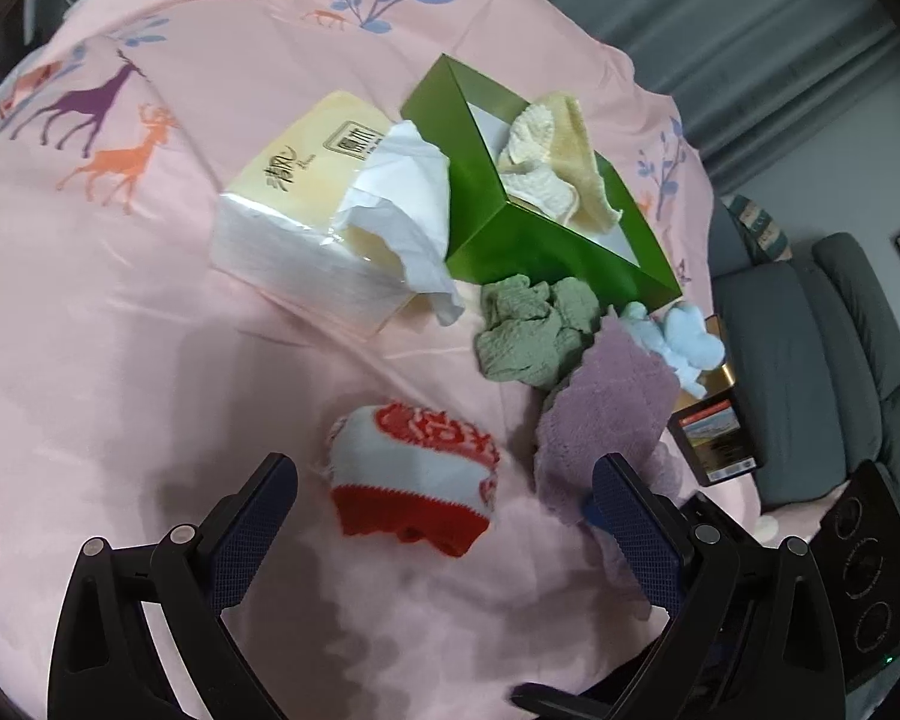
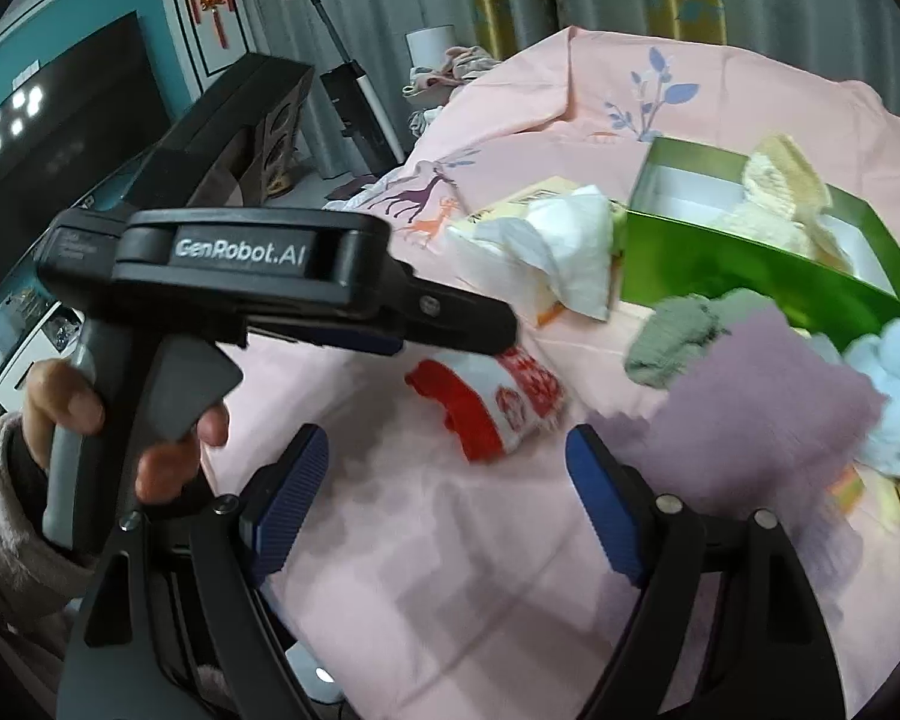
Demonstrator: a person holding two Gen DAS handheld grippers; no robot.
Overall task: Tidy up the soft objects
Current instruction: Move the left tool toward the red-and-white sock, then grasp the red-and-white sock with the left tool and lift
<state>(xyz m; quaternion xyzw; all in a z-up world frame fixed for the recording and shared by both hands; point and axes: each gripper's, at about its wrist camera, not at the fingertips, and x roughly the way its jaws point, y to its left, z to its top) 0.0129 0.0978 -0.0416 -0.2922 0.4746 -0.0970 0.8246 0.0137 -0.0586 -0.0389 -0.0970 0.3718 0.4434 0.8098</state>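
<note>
A green box (image 1: 528, 234) on the pink bedsheet holds a cream cloth (image 1: 546, 162). In front of it lie a grey-green cloth (image 1: 528, 330), a purple cloth (image 1: 606, 414), a light blue cloth (image 1: 678, 336) and a red-and-white knitted piece (image 1: 414, 474). My left gripper (image 1: 444, 510) is open, its fingers on either side of the knitted piece, just short of it. My right gripper (image 2: 444, 480) is open and empty, close to the knitted piece (image 2: 492, 402) and the purple cloth (image 2: 750, 402). The left gripper's body (image 2: 258, 276) shows in the right wrist view.
A tissue pack (image 1: 318, 210) with loose tissue sticking out lies left of the green box. A small dark box (image 1: 714, 438) sits at the sheet's right edge. A grey sofa (image 1: 810, 360) stands beyond. A TV (image 2: 60, 138) and a vacuum (image 2: 354, 96) are at the left.
</note>
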